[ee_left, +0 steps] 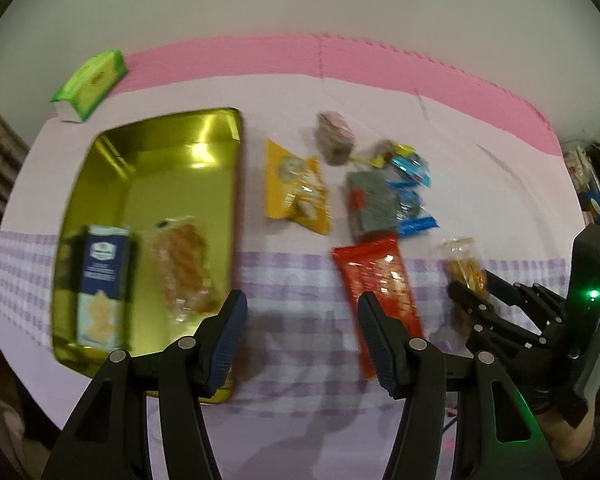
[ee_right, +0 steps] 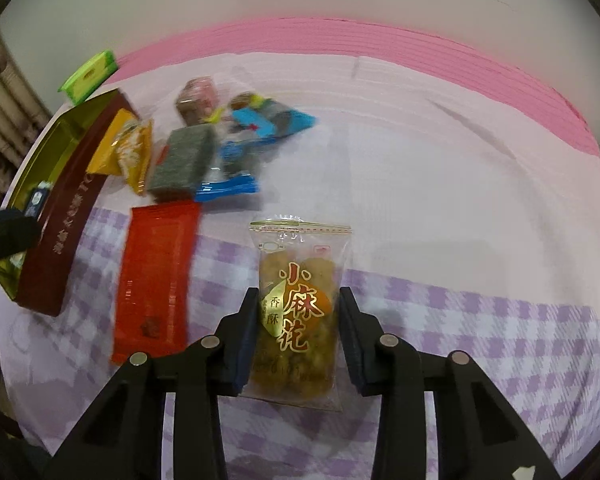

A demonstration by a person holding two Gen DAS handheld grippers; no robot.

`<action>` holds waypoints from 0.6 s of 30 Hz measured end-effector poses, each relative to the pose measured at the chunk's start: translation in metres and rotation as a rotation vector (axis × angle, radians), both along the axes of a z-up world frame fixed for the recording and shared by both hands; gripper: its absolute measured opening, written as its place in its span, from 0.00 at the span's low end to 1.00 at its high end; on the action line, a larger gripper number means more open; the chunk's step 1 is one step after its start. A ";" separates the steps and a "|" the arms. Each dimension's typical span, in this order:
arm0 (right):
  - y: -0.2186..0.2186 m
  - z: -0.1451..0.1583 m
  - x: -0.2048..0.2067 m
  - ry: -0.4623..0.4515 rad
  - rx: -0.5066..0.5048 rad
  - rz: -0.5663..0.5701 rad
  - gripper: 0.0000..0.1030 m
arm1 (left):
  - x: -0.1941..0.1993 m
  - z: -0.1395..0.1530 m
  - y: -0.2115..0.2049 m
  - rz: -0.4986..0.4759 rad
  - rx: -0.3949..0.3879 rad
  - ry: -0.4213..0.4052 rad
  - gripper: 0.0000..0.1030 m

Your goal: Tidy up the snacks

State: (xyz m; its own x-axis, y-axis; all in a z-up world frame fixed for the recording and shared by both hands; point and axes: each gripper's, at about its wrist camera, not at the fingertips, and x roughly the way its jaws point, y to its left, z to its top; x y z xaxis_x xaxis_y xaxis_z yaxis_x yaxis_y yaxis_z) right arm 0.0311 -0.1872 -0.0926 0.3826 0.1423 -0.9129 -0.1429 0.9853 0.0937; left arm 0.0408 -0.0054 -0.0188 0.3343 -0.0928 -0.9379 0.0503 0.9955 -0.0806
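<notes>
Right gripper (ee_right: 298, 332) points steeply down at the cloth-covered table (ee_right: 440, 208); its jaws straddle a clear packet of fried twists (ee_right: 300, 300) with gold and red lettering, lying flat on the checked band of the cloth near the front edge. The left pad meets the packet's side; a sliver of packet film or gap shows at the right pad, so whether the grip is firm cannot be told. Left gripper (ee_left: 302, 340) hangs about half open with nothing between its pads, above bare checked cloth between the gold tin (ee_left: 112, 184) and a long red packet (ee_left: 380, 284). In the left wrist view its right pad overlaps the red packet's near end; contact cannot be told. The tin sits toward the left edge of the table and holds a blue and white box (ee_left: 102, 280) and a clear packet of orange biscuits (ee_left: 184, 260), side by side. Beyond the red packet, mid-table, lies a loose cluster: a yellow pouch (ee_left: 298, 188), a grey block-shaped packet (ee_left: 372, 200), blue wrappers (ee_left: 412, 184) and a small brownish packet (ee_left: 334, 136). A green tissue pack (ee_left: 90, 82) lies at the far left corner, against the pink strip (ee_left: 380, 60) along the far edge. Left wrist view is motion-blurred.
</notes>
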 end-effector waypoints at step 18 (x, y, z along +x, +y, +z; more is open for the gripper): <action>-0.067 0.002 -0.019 0.006 0.050 -0.145 0.34 | 0.028 -0.052 -0.051 0.067 -0.035 0.178 0.57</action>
State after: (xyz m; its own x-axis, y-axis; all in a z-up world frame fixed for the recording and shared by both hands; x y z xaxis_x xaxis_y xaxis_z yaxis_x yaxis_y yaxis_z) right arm 0.0125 -0.2543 -0.0905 0.3973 0.1309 -0.9083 0.0015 0.9897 0.1433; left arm 0.0688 -0.0561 -0.0703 0.1702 -0.1097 -0.9793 -0.0339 0.9925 -0.1171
